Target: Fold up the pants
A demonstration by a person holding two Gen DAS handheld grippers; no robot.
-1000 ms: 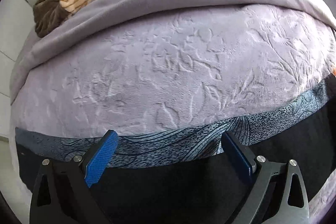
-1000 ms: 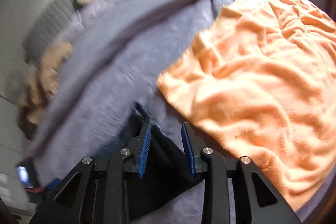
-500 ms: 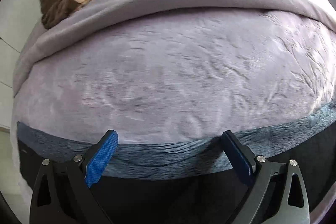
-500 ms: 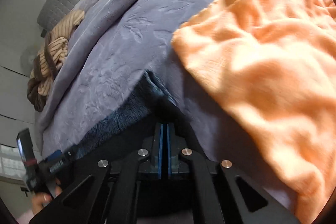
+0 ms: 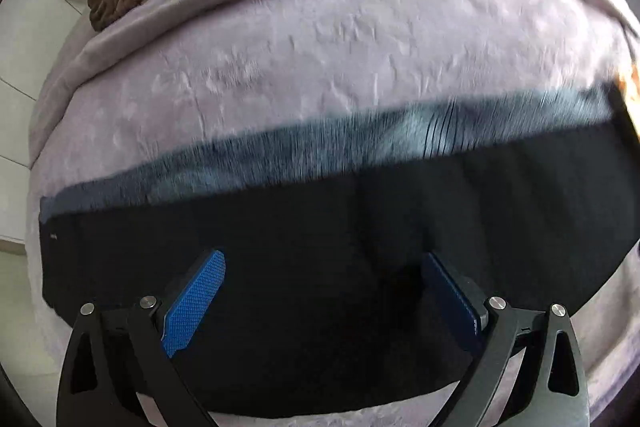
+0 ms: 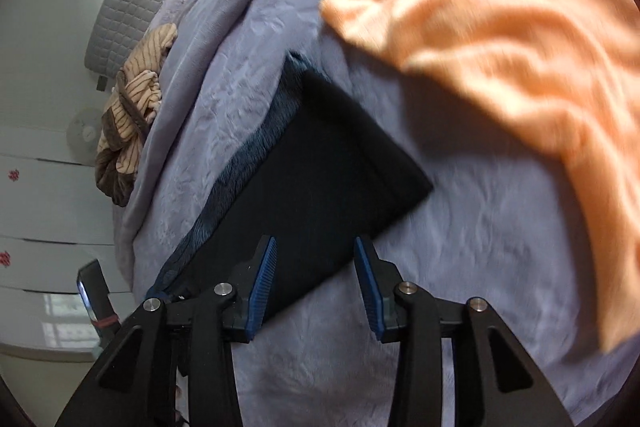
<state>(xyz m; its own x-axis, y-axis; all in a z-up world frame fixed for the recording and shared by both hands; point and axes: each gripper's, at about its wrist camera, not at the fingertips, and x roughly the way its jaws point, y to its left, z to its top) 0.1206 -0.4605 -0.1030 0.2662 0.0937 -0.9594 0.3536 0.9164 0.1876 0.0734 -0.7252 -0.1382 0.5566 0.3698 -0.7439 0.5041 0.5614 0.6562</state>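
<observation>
Right gripper (image 6: 314, 283): fingers, clamped on the cloth half a second earlier, now parted and empty. Left gripper (image 5: 322, 301): fingers spread wide, nothing held. The dark black fabric pants with grey-blue patterned band (image 6: 320, 163) lie released, folded flat at frame centre on the lilac embossed bedspread (image 6: 460, 227); a fold is judged just completed.

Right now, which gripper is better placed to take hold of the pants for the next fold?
Probably the left gripper: it is open with the black pants directly between its fingers. The right gripper, also open, sits at the pants' near edge, partly over the purple blanket.
</observation>
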